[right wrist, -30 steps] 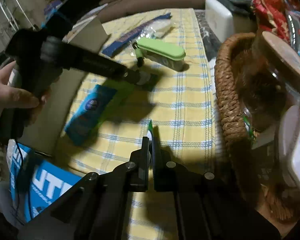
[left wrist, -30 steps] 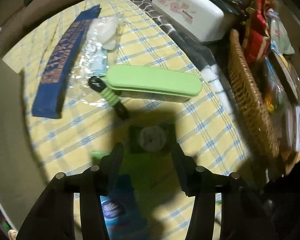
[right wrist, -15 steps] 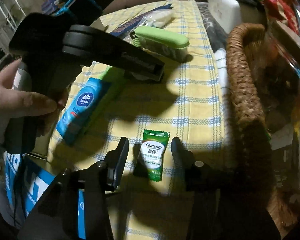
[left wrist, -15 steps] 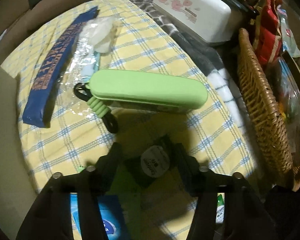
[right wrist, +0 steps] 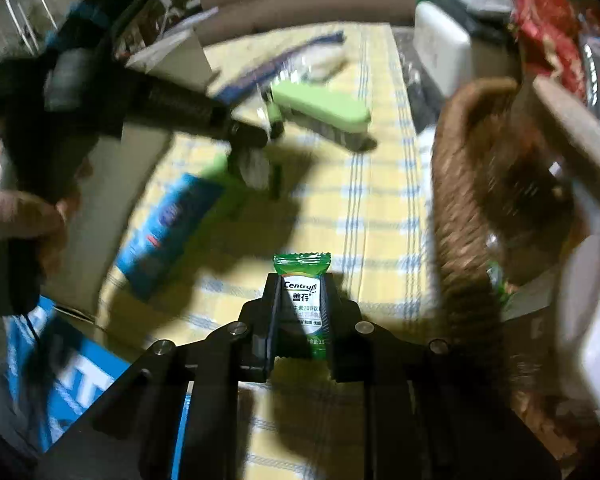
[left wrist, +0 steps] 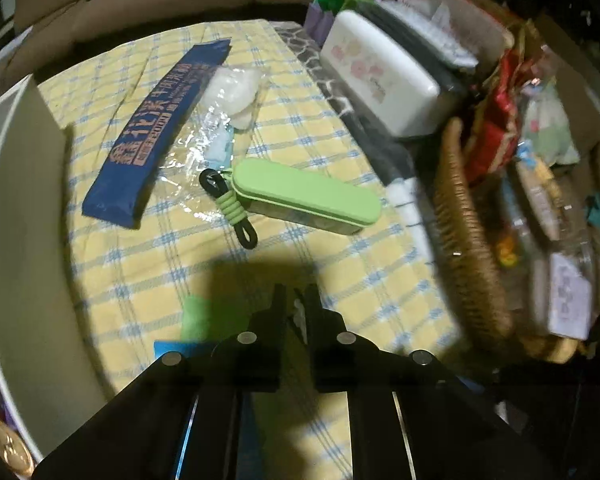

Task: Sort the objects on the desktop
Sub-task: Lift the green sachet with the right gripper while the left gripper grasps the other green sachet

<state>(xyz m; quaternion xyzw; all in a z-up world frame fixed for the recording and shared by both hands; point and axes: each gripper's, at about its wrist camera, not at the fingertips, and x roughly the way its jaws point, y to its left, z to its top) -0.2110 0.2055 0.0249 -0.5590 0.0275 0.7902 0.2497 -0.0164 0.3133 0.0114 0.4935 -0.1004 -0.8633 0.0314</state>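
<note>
Right gripper point(right wrist: 302, 300): jaws closed down to the width of a green Centrum sachet point(right wrist: 305, 304), clamped on its two sides; crimped top edge sticks out past the fingertips. Held above the yellow-and-blue checked tablecloth point(right wrist: 376, 208), just left of the wicker basket point(right wrist: 460, 240).

Left gripper point(left wrist: 296, 300): jaws nearly together, narrow gap only, gripping a small dark packet point(right wrist: 256, 168) with a pale round face, seen blurred in the right wrist view; in the left wrist view only a pale sliver between the fingertips. Raised above the cloth, above a blue tissue pack point(right wrist: 168, 220) and a green flat item point(left wrist: 194, 320) lying touching each other.

On the cloth beyond: green oblong case point(left wrist: 308, 196) with a green-and-black looped cord point(left wrist: 230, 208) at its left end; clear plastic bag point(left wrist: 220, 120) with white contents just beside it; long dark blue packet point(left wrist: 160, 128) with orange characters further left. White box with floral print point(left wrist: 380, 76) at the far right edge of the cloth. Wicker basket rim point(left wrist: 468, 232) right of the cloth, cluttered packages behind it. Person's left hand point(right wrist: 16, 216) on the gripper handle, motion-blurred.
</note>
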